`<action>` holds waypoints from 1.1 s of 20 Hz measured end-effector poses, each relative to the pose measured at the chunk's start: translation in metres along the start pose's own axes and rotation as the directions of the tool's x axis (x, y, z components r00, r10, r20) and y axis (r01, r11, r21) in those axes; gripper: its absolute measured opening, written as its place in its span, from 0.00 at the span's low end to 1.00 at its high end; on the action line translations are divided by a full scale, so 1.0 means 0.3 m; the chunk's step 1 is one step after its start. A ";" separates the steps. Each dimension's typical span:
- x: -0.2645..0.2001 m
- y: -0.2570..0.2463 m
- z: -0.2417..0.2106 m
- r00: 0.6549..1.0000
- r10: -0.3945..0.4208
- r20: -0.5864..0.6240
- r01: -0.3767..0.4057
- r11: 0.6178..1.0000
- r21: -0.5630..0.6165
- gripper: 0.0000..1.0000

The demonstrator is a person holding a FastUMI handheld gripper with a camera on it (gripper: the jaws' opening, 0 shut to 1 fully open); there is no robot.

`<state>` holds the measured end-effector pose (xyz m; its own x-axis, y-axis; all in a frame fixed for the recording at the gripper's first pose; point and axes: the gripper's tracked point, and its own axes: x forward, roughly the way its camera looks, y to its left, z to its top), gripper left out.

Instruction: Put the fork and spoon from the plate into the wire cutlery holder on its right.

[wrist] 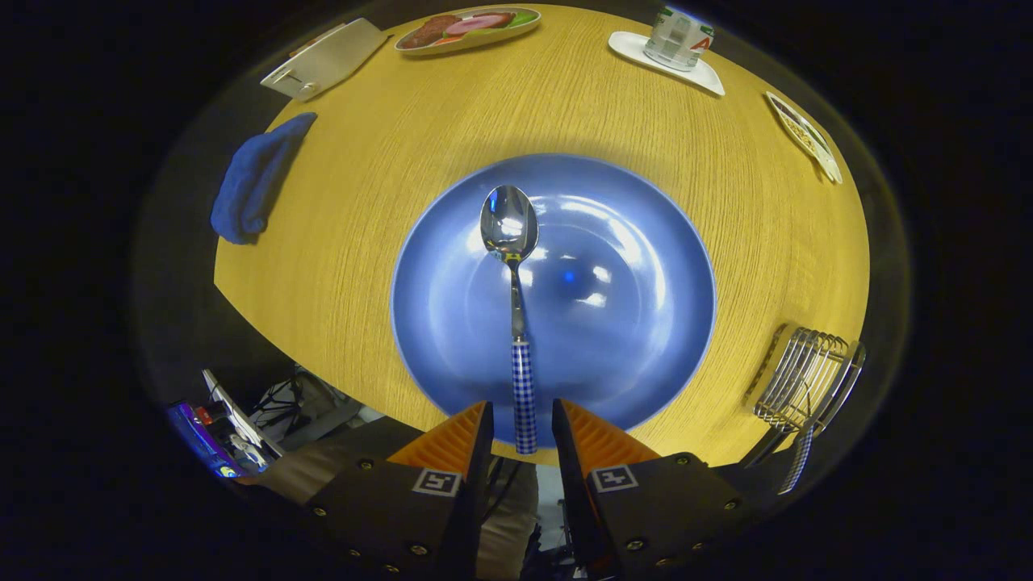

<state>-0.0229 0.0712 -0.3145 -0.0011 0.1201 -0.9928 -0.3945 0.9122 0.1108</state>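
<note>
Spoon: shiny metal spoon with checked blue-white handle [516, 323], handle end between the fingers, long axis running straight ahead.
Fingers: gripper [523, 428] apart, flanking handle, not clamped.

The place reads as a staged dining setup inside a recording booth. A round wooden table [363, 202] is laid like a meal: a blue plate [629, 323], a wire cutlery holder [803, 375] at its right edge, food dishes [468, 28] along the far edge. Below the near-left edge, cables and equipment [242, 428] lie on the floor.
</note>
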 end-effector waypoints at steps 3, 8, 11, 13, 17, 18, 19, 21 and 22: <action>0.022 0.000 -0.008 1.000 -0.008 -0.007 0.008 1.000 -0.004 0.44; 0.056 -0.010 -0.009 1.000 -0.020 -0.009 0.020 1.000 -0.012 0.14; 0.029 -0.019 -0.007 1.000 -0.023 0.006 0.023 1.000 -0.021 0.14; 0.063 -0.016 -0.018 1.000 -0.018 -0.010 0.018 0.999 -0.034 0.04; 0.036 -0.031 -0.029 1.000 -0.014 -0.025 0.012 0.998 -0.062 0.04; 0.020 -0.039 -0.032 0.999 -0.020 -0.027 0.018 0.997 -0.074 0.03; 0.008 -0.050 -0.045 0.999 -0.028 -0.035 0.025 0.996 -0.086 0.04; -0.025 -0.076 -0.066 0.997 -0.044 -0.058 0.037 0.992 -0.119 0.04; -0.041 -0.086 -0.071 0.997 -0.046 -0.060 0.038 0.991 -0.129 0.03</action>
<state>-0.0324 0.0378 -0.3062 -0.0376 0.0540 -0.9978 -0.5097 0.8578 0.0656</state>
